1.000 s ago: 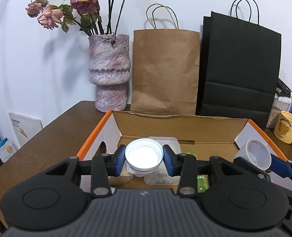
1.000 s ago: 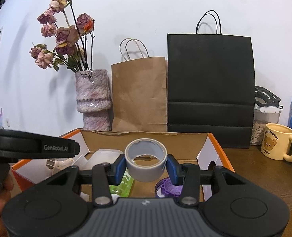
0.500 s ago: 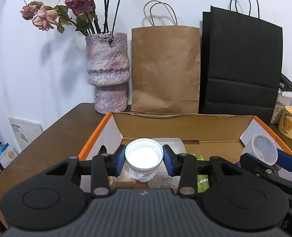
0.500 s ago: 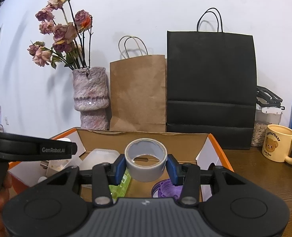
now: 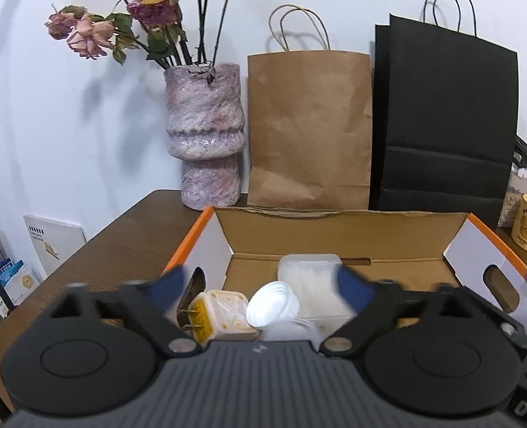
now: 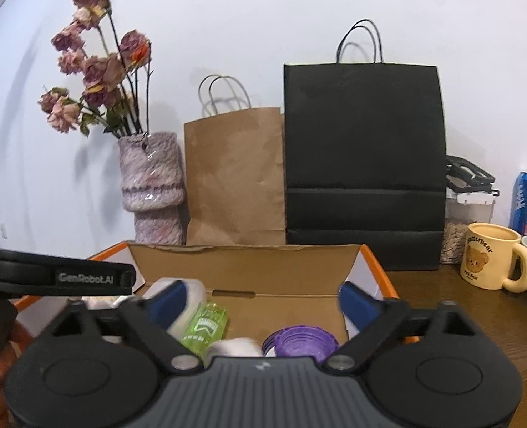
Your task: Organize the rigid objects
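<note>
Both tongs have just been opening: the left tongs (image 5: 259, 287) have released the white cup (image 5: 271, 308), which now lies tilted in the cardboard box (image 5: 334, 237), between the spread jaws but untouched; the right tongs (image 6: 261, 297) stand spread, nothing pinched, the tape roll gone from between them. Box sits on the worktop (image 5: 120, 239), before the black bag (image 5: 445, 121), brown bag (image 5: 308, 132) and vase (image 5: 206, 135). Inside: clear container (image 5: 311, 285), yellow plug (image 5: 213, 317), green bottle (image 6: 206, 326), purple lid (image 6: 302, 344), and a pale object (image 6: 233, 349), possibly the roll.
</note>
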### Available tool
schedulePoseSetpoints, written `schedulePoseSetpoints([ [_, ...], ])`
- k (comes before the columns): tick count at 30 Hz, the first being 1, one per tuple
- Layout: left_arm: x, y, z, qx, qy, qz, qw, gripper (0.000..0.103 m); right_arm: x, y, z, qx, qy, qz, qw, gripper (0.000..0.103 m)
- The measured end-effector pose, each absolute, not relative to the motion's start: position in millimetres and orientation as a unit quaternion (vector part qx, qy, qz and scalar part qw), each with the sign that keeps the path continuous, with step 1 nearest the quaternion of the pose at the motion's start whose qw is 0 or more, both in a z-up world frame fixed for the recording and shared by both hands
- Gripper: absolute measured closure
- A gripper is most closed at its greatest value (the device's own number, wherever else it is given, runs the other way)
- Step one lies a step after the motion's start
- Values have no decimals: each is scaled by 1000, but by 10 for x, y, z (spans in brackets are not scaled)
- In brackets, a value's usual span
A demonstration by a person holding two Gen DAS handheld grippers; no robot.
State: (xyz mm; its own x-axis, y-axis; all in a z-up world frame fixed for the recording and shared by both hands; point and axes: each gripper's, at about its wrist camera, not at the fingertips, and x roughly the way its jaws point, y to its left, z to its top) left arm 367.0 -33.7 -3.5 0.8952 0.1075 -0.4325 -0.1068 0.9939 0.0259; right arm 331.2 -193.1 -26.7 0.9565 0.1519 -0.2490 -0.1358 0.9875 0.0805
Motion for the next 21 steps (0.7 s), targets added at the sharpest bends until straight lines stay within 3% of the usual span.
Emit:
schedulePoseSetpoints([
  [21, 3642, -312, -18, -4, 216, 60, 975, 0, 3268, -1996, -257, 48, 120, 59, 990, 0],
])
